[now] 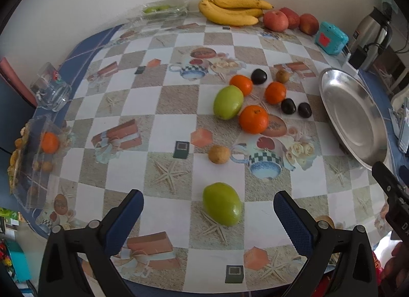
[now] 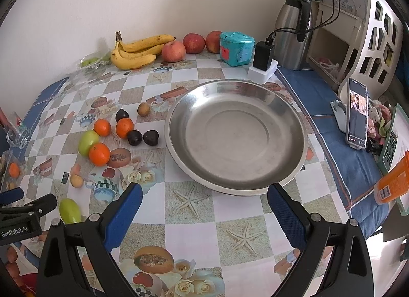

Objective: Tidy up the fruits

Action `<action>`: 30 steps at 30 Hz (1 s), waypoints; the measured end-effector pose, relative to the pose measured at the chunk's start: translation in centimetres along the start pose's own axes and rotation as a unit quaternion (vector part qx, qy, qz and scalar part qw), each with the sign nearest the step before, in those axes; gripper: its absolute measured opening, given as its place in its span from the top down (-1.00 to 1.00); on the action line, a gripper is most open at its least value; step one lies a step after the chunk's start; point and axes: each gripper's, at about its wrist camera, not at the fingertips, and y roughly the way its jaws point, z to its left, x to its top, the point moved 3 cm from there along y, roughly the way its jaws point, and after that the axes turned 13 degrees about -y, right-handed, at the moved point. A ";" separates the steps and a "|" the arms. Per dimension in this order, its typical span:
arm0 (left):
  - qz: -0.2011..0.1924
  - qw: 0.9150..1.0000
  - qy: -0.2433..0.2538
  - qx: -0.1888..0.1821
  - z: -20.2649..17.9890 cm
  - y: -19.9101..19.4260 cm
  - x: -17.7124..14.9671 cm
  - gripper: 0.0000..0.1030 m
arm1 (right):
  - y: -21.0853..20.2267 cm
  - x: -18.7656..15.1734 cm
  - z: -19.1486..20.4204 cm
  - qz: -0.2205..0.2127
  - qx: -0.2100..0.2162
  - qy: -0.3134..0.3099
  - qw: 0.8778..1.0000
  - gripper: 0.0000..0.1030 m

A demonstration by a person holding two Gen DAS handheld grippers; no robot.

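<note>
Left wrist view, green fruit [image 1: 222, 203] between wide-spread left hand-held gripper [image 1: 208, 210] fingers, untouched

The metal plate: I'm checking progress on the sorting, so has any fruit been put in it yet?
No, the metal plate holds nothing; the oranges and other loose fruit lie on the tablecloth beside it.

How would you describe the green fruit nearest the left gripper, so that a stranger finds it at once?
Start at the big steel plate on the checkered table, then look toward the open left gripper. Between its blue fingers lies a green fruit. Unlike the other green fruit, which sits beside oranges, this one lies alone.
</note>
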 end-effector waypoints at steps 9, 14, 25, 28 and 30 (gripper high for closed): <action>0.075 0.996 -0.027 -0.027 0.1 2.4 -0.9 -0.96 | 0.2 0.0 0.2 0.003 0.000 -0.003 1.000 -0.91; 0.092 0.994 -0.041 -0.034 0.2 3.1 -1.0 -0.63 | 0.2 0.0 0.2 0.003 0.001 -0.003 1.000 -0.91; 0.108 0.988 -0.087 -0.069 0.8 3.9 -0.8 0.27 | 0.2 0.0 0.2 0.003 0.000 -0.005 1.000 -0.91; 0.098 0.989 -0.082 -0.073 0.8 3.4 -0.6 0.41 | 0.2 0.0 0.3 0.002 0.000 -0.006 1.000 -0.91; 0.098 0.990 -0.076 -0.068 0.6 3.5 -0.6 0.41 | 0.2 -0.1 0.3 0.002 0.000 -0.006 1.000 -0.91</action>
